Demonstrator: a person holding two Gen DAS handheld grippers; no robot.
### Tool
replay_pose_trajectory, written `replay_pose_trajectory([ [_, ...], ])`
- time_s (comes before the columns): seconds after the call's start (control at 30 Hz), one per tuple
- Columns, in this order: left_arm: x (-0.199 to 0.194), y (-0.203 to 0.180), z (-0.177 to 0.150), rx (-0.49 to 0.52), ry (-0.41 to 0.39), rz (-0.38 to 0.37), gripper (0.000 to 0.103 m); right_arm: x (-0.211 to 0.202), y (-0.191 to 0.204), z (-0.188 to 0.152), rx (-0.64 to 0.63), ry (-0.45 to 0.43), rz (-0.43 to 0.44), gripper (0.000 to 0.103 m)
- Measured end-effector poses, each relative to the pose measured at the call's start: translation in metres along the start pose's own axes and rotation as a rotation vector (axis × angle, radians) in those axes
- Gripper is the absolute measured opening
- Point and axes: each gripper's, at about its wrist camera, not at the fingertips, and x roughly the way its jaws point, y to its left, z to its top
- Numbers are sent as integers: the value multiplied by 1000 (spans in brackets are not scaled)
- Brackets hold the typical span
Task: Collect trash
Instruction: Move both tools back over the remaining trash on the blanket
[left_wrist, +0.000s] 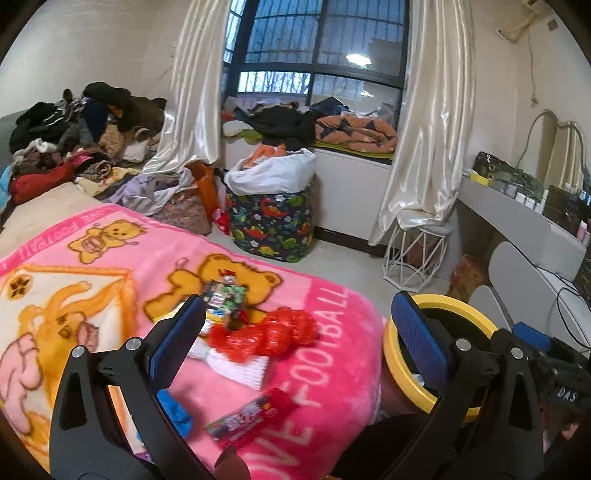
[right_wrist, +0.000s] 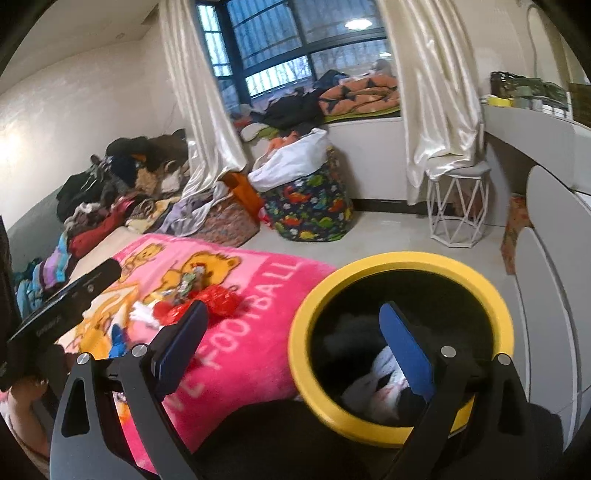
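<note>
left gripper (left_wrist: 295, 328) jaws wide, red wrapper (left_wrist: 273, 334) between | right gripper (right_wrist: 295, 343) jaws wide, empty, over yellow bin (right_wrist: 306, 325)

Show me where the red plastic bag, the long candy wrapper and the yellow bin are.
red plastic bag (left_wrist: 275, 334): left wrist view, on its crumpled middle.
long candy wrapper (left_wrist: 245, 415): left wrist view, on the printed middle.
yellow bin (right_wrist: 306, 325): right wrist view, on its left rim.
</note>
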Motion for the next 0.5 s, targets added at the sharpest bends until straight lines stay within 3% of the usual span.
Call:
replay_pose_trajectory([
  [0.5, -16, 66, 0, -76, -15, 111, 93, 21, 68, -15, -104, 70, 63, 93],
])
